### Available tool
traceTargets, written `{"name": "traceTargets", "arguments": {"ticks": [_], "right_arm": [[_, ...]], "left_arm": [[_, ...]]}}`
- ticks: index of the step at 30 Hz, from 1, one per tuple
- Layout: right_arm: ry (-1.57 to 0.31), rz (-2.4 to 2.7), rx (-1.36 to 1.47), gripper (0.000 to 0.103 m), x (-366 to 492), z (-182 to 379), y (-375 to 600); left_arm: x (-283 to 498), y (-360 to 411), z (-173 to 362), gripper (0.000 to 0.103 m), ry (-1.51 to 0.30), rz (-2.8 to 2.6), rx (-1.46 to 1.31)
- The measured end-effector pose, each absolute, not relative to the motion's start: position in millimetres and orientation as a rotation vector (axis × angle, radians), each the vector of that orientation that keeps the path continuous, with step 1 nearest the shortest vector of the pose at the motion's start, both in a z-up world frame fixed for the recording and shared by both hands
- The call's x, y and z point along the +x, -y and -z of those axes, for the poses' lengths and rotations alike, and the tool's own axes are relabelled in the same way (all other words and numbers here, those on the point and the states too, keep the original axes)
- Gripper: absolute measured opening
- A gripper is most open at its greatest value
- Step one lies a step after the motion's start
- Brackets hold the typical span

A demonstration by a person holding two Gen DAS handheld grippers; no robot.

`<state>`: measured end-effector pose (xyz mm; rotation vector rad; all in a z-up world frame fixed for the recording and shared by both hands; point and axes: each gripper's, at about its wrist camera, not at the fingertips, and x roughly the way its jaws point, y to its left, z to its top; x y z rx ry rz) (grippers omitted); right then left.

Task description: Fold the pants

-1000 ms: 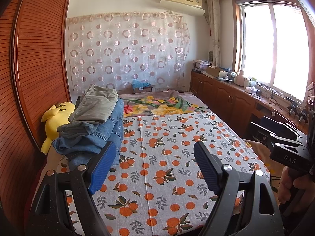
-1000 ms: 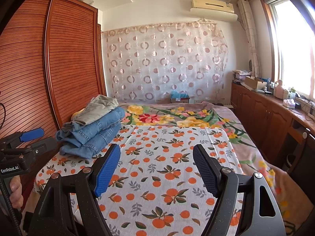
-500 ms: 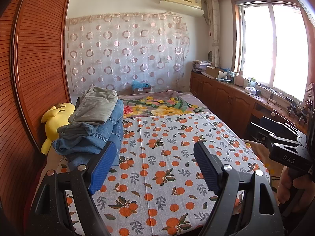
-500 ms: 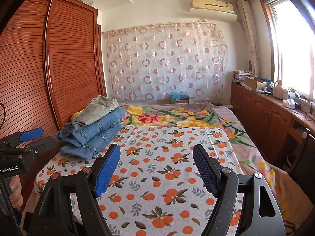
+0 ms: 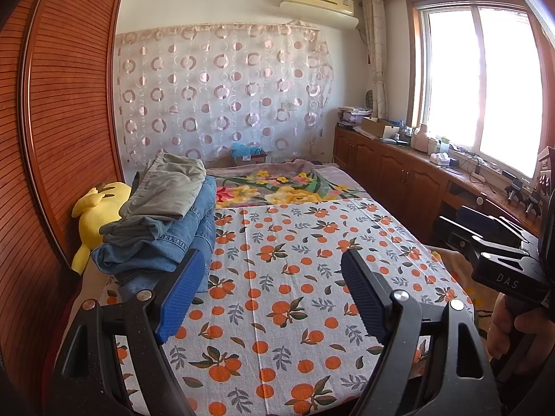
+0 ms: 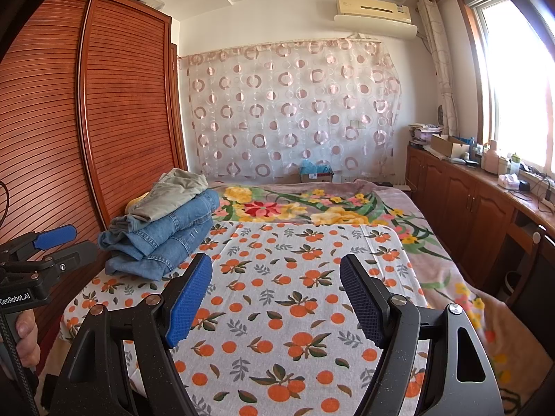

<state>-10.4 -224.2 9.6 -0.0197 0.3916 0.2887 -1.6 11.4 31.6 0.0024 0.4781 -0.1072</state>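
A stack of folded pants (image 5: 163,222) (image 6: 163,228) rests at the bed's left edge: blue jeans below, a khaki pair (image 5: 170,187) (image 6: 173,190) on top. My left gripper (image 5: 274,277) hovers open over the orange-print sheet (image 5: 295,277), nothing between its blue pads; the stack lies just beyond its left finger. My right gripper (image 6: 275,280) is open too and holds nothing, above the same sheet (image 6: 295,294), with the stack ahead to its left. Each gripper shows at the edge of the other's view, held by a hand.
A yellow plush toy (image 5: 95,215) lies between the stack and the wooden wardrobe (image 5: 66,121) on the left. A floral blanket (image 6: 312,208) covers the far half of the bed. Low cabinets (image 6: 468,201) with clutter run under the window on the right.
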Motion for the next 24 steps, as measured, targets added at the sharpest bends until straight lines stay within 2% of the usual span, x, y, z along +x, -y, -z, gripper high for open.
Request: {"name": "traceTargets", "arguments": {"ticks": [24], "right_arm": [[-0.397, -0.287, -0.014, 0.078, -11.1, -8.1, 222.6]], "left_arm": [[-2.1, -12.9, -29.7, 0.082, -0.478, 0.108, -0.002]]}}
